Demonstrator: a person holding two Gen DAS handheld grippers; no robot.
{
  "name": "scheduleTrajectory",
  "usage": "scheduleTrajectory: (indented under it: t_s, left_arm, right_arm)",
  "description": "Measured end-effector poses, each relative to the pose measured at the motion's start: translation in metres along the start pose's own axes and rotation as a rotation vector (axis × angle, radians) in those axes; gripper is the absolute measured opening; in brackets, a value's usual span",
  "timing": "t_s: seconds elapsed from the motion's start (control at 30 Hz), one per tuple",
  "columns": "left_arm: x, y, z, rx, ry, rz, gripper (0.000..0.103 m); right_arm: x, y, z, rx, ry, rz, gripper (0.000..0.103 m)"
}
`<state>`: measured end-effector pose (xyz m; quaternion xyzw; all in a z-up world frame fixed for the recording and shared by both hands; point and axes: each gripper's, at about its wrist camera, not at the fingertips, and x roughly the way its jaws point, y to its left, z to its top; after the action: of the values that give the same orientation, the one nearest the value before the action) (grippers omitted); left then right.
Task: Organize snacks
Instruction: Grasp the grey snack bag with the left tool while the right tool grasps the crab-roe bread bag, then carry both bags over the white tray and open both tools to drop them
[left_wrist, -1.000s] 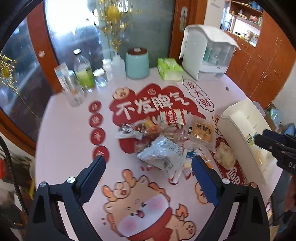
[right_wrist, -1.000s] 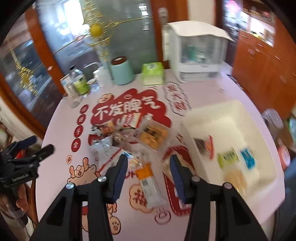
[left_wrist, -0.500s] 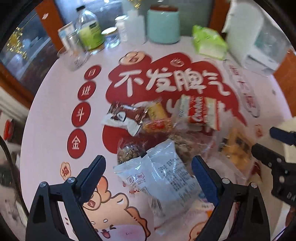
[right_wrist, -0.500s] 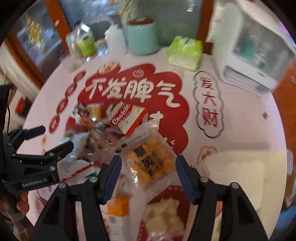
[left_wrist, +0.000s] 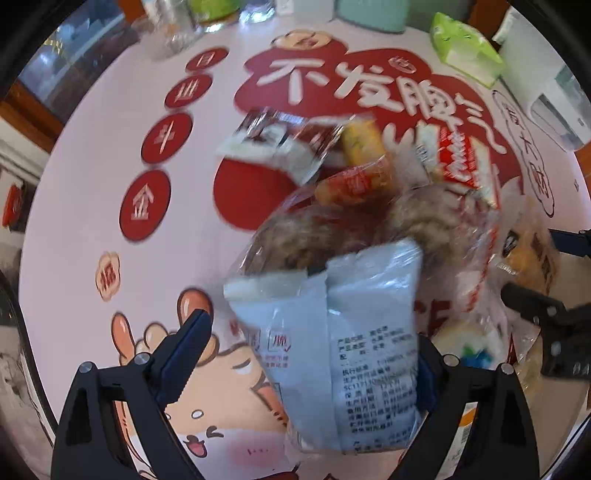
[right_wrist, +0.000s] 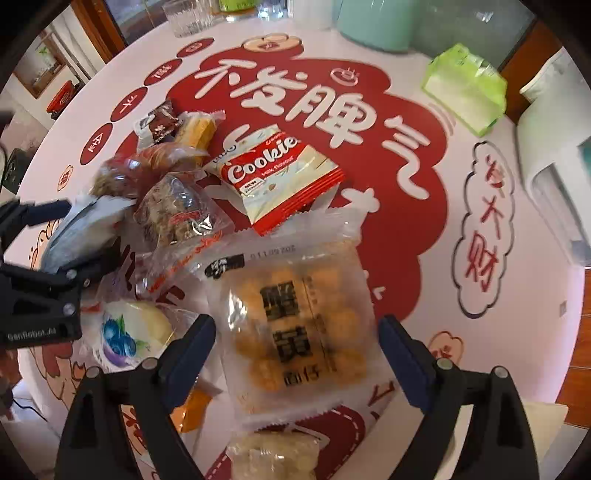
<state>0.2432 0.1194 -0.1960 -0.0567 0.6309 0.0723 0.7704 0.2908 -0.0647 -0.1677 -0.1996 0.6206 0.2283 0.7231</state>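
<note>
Surface: round table (right_wrist: 461, 122) under a pink cloth with red Chinese lettering; teal canister (right_wrist: 373, 22) and green tissue pack (right_wrist: 465, 85) at the top of the frame.
Snack pile: loose packets heaped mid-table, a red-and-white cookie packet (right_wrist: 280, 177) among them at centre.
Left gripper (left_wrist: 306, 354): jaws apart, straddling a pale blue packet (left_wrist: 332, 350) at lower centre of its view; not clamped.
Right gripper (right_wrist: 295, 347): jaws apart, either side of a clear packet of yellow puffs (right_wrist: 299, 321) at lower centre; contact cannot be told.
Step in hand: judged as approach to a pick, both sides at once, nothing lifted yet.
Next move: likely lower, centre each packet, close on the film without crushing the contents.
Risk: neighbouring wrappers overlap the targets and may drag along.
</note>
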Motion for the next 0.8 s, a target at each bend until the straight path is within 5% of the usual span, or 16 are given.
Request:
scheduleTrajectory:
  t_s: [0.1, 0.17, 0.27, 0.43, 0.8]
  left_arm:
    - [0.003, 0.012, -0.008, -0.037, 0.024, -0.05, 0.083]
    - [0.004, 0.017, -0.014, -0.045, 0.038, -0.09, 0.054]
    - [-0.002, 0.024, -0.024, -0.035, 0.005, -0.088, 0.041]
    - [-0.02, 0.032, -0.045, -0.011, -0.041, -0.091, 0.037]
    - [-0.085, 0.033, -0.11, 0.19, -0.147, -0.076, 0.037]
  right_arm:
    - [0.018, -0.004, 0.006, 0.036, 0.081, 0.021, 0.09]
    - [0.03, -0.006, 0.007, 0.06, 0.127, 0.032, 0.089]
    - [0.029, -0.001, 0.006, 0.053, 0.099, 0.02, 0.075]
    - [0.017, 0.008, -0.009, 0.097, 0.064, 0.069, 0.067]
    - [-0.056, 0.048, -0.08, 0.252, -0.14, 0.078, 0.066]
